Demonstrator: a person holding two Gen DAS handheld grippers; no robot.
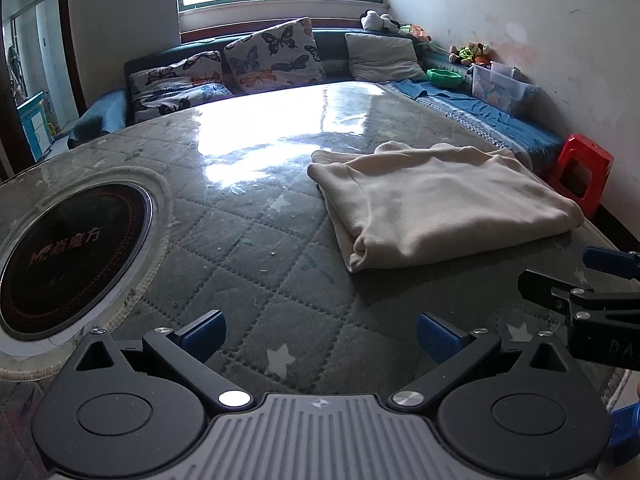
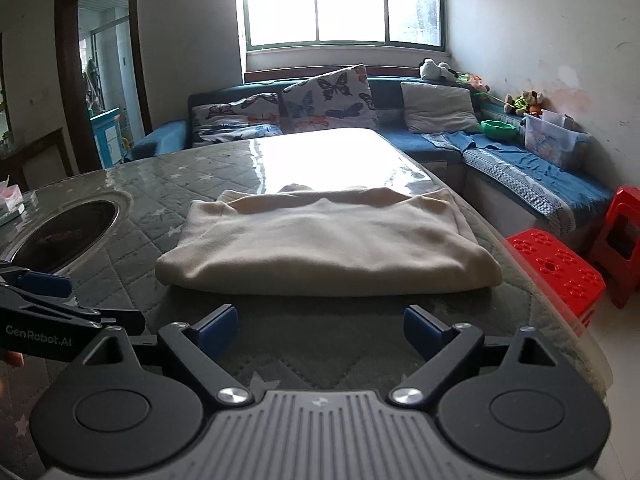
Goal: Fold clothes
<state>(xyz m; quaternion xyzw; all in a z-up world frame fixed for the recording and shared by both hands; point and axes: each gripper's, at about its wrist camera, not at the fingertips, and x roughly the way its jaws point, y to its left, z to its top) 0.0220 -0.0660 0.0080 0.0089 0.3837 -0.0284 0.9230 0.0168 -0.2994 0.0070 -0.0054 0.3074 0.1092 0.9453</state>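
A cream garment (image 2: 324,248) is seen lying flat on the quilted bench (image 2: 132,240), already doubled over into a broad rectangle, with its rounded fold edge turned toward the cameras. Its long axis is laid across the right wrist view, from left to right, so that the near edge is presented square to the right tongs (image 2: 318,328). These tongs are held spread, nothing between the blue pads (image 2: 218,330), and are set just short of the garment's near edge, about at its middle.

In the left wrist view the garment (image 1: 440,204) is found ahead and off to the right, with its near left corner the closest part. The left tongs (image 1: 320,334) are likewise spread and empty, over bare quilting, farther from the cloth than the right pair. The round hob (image 1: 68,248) set into the bench lies to their left, well apart from the garment.

The right tongs are therefore judged the nearer, and a sideways shift would be needed before the left pair could reach its own end of the cloth. If a further fold is intended, it would probably be made across the long axis, one short end being carried over the other; whether the folding is already considered finished cannot be told.
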